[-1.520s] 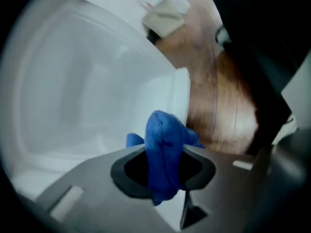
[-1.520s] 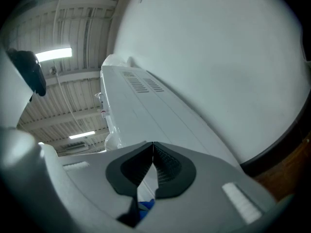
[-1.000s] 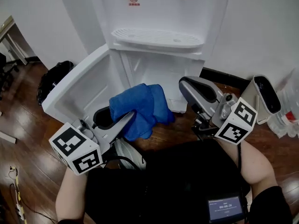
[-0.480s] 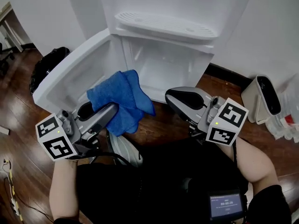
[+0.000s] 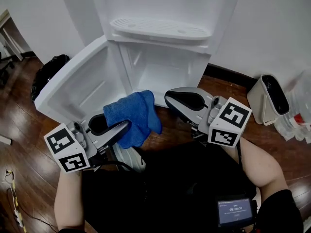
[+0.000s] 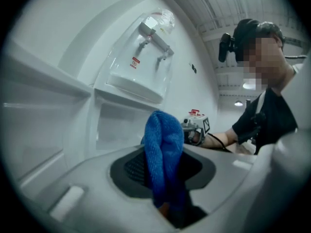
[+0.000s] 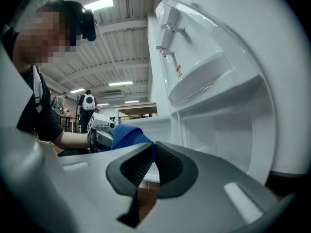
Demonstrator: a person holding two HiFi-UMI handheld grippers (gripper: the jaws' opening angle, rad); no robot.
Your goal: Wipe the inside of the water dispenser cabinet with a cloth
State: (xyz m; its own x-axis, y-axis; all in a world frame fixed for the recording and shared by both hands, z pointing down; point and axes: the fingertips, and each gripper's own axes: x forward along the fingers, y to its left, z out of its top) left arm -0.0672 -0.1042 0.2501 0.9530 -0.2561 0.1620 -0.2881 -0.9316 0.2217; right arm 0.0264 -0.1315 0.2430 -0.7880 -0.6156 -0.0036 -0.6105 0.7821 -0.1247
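The left gripper (image 5: pixel 125 126), a grey two-jaw hand tool with a marker cube, is pinching a thick blue terry cloth (image 5: pixel 132 114) between its pads. The cloth is bunching into a fold that is standing up past the jaw tips. It is hanging in the air just in front of the open lower compartment of the white plastic water dispenser cabinet (image 5: pixel 163 74), touching no inner wall. The white cabinet door (image 5: pixel 73 89) is standing swung open to the left. The right gripper (image 5: pixel 169 99) is pointing at the opening beside the cloth, its jaws pressed together on nothing.

The cloth is looking light, soft and limp, so it will probably drape and drag against the walls rather than push stiffly. A hold deep in the bunched fold seems soundest, leaving a fat pad ahead of the tips so the hard jaws are not scraping the plastic.
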